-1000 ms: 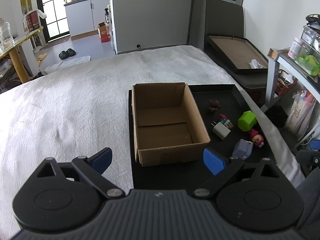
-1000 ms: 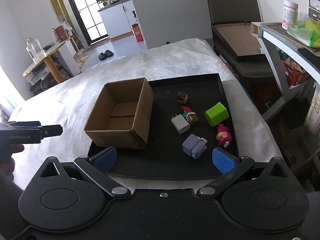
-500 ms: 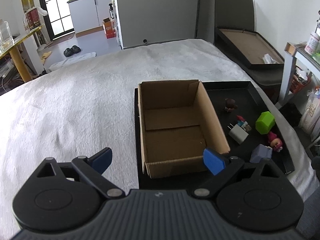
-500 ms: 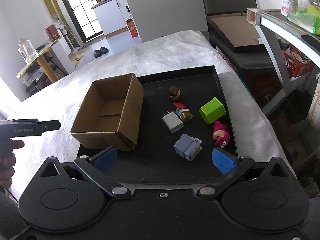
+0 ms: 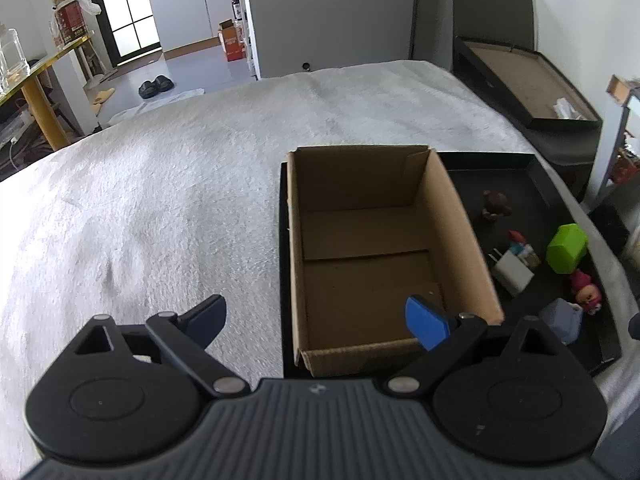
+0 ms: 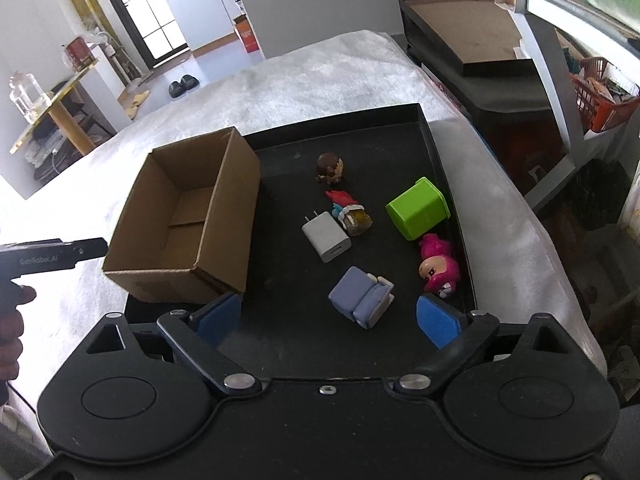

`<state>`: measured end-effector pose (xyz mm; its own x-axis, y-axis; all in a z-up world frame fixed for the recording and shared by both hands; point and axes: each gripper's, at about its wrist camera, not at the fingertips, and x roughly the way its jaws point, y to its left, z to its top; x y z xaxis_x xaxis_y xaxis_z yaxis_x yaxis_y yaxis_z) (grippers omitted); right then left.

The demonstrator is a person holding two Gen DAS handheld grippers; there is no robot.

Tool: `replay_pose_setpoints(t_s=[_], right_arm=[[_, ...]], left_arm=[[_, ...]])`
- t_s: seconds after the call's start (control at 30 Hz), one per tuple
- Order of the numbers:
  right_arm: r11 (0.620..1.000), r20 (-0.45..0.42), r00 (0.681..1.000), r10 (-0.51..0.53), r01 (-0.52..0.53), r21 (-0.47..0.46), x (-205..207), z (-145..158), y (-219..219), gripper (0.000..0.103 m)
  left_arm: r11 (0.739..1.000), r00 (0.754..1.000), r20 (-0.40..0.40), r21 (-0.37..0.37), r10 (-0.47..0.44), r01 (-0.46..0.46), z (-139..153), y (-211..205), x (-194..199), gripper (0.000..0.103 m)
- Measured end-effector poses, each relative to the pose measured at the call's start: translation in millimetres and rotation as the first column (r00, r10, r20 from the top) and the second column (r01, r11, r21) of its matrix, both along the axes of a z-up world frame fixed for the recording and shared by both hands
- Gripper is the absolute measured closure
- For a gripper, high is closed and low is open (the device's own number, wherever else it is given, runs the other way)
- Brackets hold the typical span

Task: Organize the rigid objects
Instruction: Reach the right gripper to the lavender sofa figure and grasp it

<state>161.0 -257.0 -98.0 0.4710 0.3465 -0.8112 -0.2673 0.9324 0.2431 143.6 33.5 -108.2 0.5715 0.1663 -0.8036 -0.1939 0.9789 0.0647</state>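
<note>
I'm holding my left gripper [image 5: 316,318] wide open, empty, over the open brown cardboard box [image 5: 372,248] (sitting on the black tray [image 6: 360,128]). Right gripper [image 6: 328,316] is gaping too, hovering near the lavender block toy [image 6: 360,298].

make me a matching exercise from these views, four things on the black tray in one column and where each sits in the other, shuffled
Things:
1. cardboard box
2. brown figurine
3. green cup
4. purple toy

Places, as the right wrist view shows them:
A. nearest the right claw
B. left part of the black tray
C. farthest back of the small items
D. on its side by the tray's right wall

Pairs: 1-B, 2-C, 3-D, 4-A
</note>
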Motion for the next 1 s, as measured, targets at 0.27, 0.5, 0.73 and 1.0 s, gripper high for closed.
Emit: replay_pose_setpoints(t_s=[0.27,0.5,0.73,1.0], right_arm=[[1.000,-0.057,0.998,-0.020,0.019,-0.021,25,-24,7,0.013],[0.998,-0.112,0.993,-0.039,0.034,-0.052,45,-49,12,0.021],[0.991,-0.147,0.986,-0.075,0.057,-0.124,58,-71,23,0.024],[0.972,-0.122,0.987,-0.107,0.078,-0.222,65,-87,40,0.029]], left_arm=[[0.999,0.999,-0.036,0.018,0.027,-0.027,-20,6,13,0.009],[0.998,0.997,-0.059,0.056,0.044,-0.040,-33,6,24,0.013],[0.992,0.998,-0.059,0.128,0.029,-0.021,-40,1,28,0.022],[0.982,0.997,-0.054,0.184,0.049,-0.038,-49,-1,31,0.032]])
